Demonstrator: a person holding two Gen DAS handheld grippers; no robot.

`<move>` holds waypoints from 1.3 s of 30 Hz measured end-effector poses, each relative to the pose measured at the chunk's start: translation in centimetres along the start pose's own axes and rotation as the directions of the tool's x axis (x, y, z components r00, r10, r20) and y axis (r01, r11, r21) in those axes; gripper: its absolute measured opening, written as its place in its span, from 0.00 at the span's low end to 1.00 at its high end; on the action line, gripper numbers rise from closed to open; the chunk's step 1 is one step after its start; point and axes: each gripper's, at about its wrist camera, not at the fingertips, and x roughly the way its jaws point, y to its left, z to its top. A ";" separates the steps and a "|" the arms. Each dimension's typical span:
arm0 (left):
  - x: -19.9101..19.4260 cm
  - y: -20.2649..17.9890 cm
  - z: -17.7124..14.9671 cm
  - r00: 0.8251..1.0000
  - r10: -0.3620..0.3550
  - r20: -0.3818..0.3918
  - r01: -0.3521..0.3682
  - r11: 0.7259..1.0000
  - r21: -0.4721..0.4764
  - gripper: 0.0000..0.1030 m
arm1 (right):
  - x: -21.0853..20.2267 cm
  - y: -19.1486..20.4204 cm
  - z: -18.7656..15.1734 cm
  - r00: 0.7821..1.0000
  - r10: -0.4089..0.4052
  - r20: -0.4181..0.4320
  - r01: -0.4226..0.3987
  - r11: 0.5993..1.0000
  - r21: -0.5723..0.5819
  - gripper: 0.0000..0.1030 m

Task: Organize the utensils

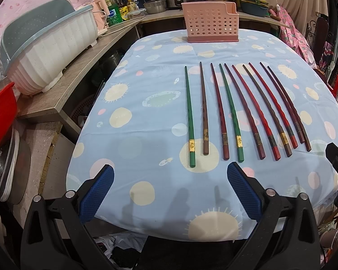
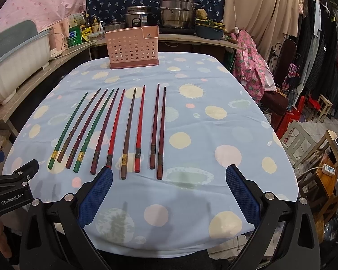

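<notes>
Several chopsticks (image 1: 234, 112) (image 2: 115, 130) in green, brown, dark red and bright red lie side by side on the blue patterned tablecloth (image 1: 146, 135) (image 2: 214, 123), thick ends toward me. A pink perforated utensil holder (image 1: 210, 23) (image 2: 133, 48) stands upright at the table's far edge. My left gripper (image 1: 170, 173) is open above the near edge, just short of the green chopsticks (image 1: 190, 117), holding nothing. My right gripper (image 2: 169, 175) is open too, its left fingertip (image 2: 107, 174) close to a bright red chopstick's end (image 2: 109, 160). The left gripper's body (image 2: 13, 180) shows at the right wrist view's left edge.
A white dish-drainer tub (image 1: 54, 51) sits on a wooden shelf (image 1: 63, 94) to the left. Pots and a rice cooker (image 2: 137, 18) stand on the counter behind the holder. Bottles (image 1: 115, 13) line the back left. Chairs and hanging clothes (image 2: 322, 56) crowd the right.
</notes>
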 end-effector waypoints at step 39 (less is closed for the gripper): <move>1.6 1.5 0.4 0.999 -0.025 -0.041 0.022 0.998 -0.062 0.93 | 0.8 -1.0 0.2 1.000 -0.012 -0.011 0.012 0.999 0.037 0.93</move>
